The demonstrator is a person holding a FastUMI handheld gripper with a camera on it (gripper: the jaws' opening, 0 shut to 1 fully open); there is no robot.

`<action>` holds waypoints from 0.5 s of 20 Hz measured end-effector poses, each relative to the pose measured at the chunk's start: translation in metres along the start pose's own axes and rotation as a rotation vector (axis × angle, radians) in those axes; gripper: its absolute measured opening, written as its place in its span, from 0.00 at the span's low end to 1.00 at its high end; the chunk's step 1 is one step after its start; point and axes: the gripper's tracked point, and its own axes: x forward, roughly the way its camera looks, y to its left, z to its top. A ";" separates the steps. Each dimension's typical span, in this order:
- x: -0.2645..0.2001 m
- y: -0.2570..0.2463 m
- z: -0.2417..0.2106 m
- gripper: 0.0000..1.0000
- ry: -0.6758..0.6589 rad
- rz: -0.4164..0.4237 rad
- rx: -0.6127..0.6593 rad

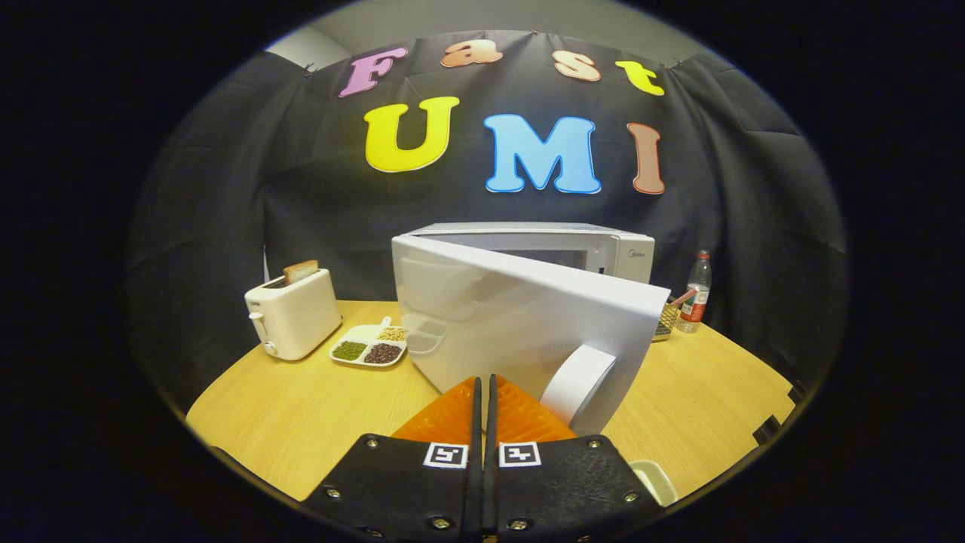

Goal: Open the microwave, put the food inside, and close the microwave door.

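A white microwave (pixel 603 253) stands at the back of the wooden table (pixel 286 422). Its door (pixel 513 324) is swung partway out toward me, hinged on the left, with the free edge nearest me. A white curved handle (pixel 577 381) sits low on that door near the free edge. My gripper (pixel 482 383) is shut, its fingers pressed together with nothing between them, their tips just in front of the door's lower face and left of the handle. A white divided plate (pixel 369 347) of beans and grains lies on the table left of the door.
A white toaster (pixel 292 317) holding a slice of bread stands at the far left. A plastic bottle (pixel 695 290) and a small wire basket (pixel 667 320) sit right of the microwave. The rim of a white dish (pixel 657 479) shows just right of my gripper.
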 end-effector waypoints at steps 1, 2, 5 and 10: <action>0.005 -0.006 0.002 0.01 0.002 -0.010 0.006; 0.011 -0.013 0.004 0.01 0.003 -0.021 0.013; 0.030 -0.033 0.009 0.01 0.008 -0.053 0.020; 0.056 -0.060 0.014 0.01 0.020 -0.085 0.018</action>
